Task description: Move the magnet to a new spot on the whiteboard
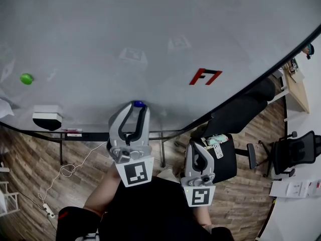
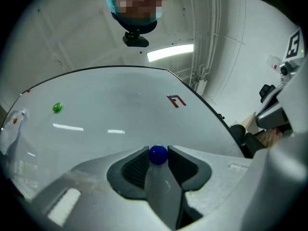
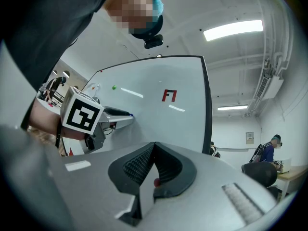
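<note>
Left tool [image 2: 158,152] grips blue magnet [image 2: 158,156] at whiteboard [image 2: 120,114]; right tool [image 3: 153,147] closed.

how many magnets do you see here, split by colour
blue magnet: 1
green magnet: 1
total: 2

The only sign that can be read is a red mark [image 1: 205,77] on the whiteboard [image 1: 150,34]; it looks like the letter F followed by the number 1. The cube [image 1: 137,173] on the left gripper [image 1: 139,106] and the cube [image 1: 199,196] on the right gripper [image 1: 197,146] each carry a black-and-white square code, without letters. The notice [image 3: 249,137] on the far wall is too small to read.
</note>
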The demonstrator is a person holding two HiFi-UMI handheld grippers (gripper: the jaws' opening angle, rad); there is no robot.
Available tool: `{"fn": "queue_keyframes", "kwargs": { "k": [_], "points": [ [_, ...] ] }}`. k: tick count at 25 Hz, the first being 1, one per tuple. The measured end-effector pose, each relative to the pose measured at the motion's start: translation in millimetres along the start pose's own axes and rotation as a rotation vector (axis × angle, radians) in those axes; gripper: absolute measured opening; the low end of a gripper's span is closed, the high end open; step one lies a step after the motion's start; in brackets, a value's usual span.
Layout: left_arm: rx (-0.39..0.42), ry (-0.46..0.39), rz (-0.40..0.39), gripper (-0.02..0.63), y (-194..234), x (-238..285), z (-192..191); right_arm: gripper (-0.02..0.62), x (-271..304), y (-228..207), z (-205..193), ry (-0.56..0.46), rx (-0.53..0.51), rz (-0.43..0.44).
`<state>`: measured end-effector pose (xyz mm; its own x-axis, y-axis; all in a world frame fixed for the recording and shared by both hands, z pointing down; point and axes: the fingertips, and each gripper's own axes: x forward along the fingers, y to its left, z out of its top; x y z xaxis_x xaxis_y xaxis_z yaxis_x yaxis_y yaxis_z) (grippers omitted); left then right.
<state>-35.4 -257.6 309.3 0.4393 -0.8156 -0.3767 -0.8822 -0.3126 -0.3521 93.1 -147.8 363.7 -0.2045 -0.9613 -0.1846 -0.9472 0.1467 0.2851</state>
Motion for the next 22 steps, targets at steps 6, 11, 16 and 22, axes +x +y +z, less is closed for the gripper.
{"fn": "queue_keyframes", "kwargs": {
  "k": [6, 11, 16, 22],
  "points": [
    [-0.004, 0.007, 0.028, 0.130, 1, 0, 0, 0.000, -4, -4, 1, -0.003, 0.003, -0.002],
    [0.001, 0.010, 0.037, 0.130, 1, 1, 0, 0.000, -5, -5, -1, -0.003, 0.009, 0.005],
    [0.000, 0.022, 0.056, 0.130, 1, 1, 0, 0.000, -7, -7, 0, -0.006, 0.016, 0.007],
    [0.007, 0.033, 0.074, 0.132, 1, 2, -1, 0.001, -11, -12, -1, -0.003, 0.012, 0.009]
  ]
}}
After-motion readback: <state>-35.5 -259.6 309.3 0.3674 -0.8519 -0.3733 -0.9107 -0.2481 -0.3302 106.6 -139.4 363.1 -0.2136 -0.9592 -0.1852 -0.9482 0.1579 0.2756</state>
